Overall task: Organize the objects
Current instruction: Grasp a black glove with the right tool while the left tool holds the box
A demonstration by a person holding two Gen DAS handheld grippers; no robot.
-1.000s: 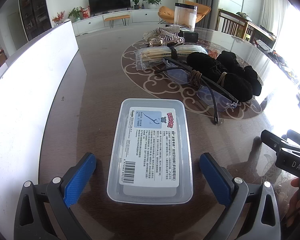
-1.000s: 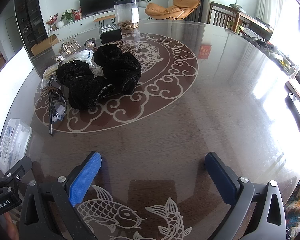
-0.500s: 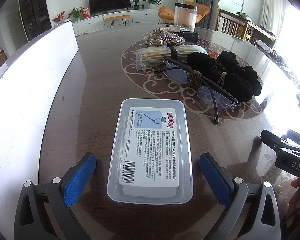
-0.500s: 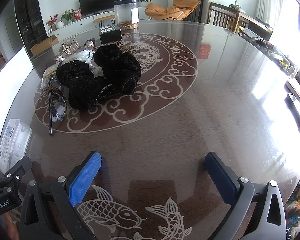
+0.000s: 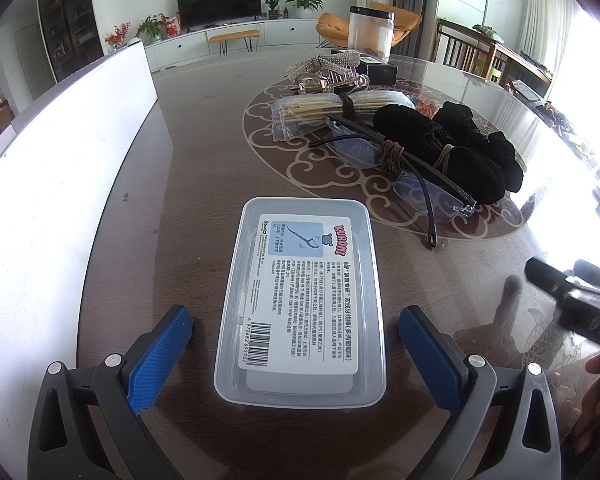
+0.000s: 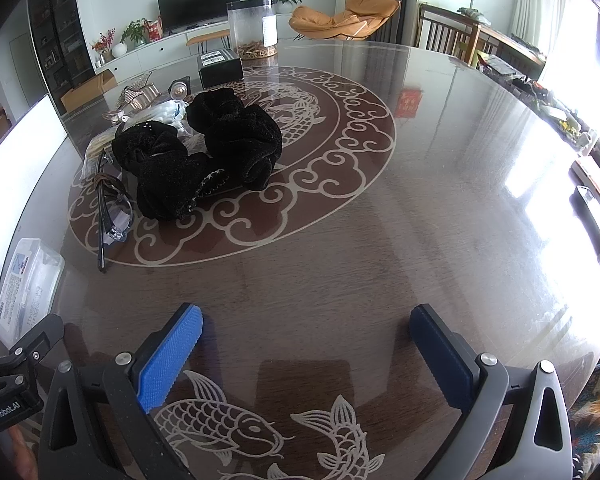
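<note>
A clear plastic box (image 5: 300, 300) with a printed label lies flat on the dark table (image 5: 204, 200). My left gripper (image 5: 296, 320) is open, with one blue finger on each side of the box and neither touching it. The same box (image 6: 28, 280) shows at the far left of the right wrist view. My right gripper (image 6: 308, 316) is open over bare tabletop near the fish inlay, with nothing between its fingers. Farther back lie glasses (image 5: 400, 176), black scrunchies (image 5: 440, 148), a bag of thin sticks (image 5: 320, 110) and a hair clip (image 5: 328, 76).
A white board (image 5: 60, 160) stands along the table's left side. A clear jar (image 6: 254, 32) and a small black box (image 6: 220, 68) sit at the back. The right gripper's body (image 5: 572, 304) shows at the right edge of the left wrist view. Wide tabletop (image 6: 440, 200) lies to the right.
Almost nothing has moved. The right gripper's body looks slightly blurred in the left wrist view, a very small shift. The box and left gripper are where they were.
</note>
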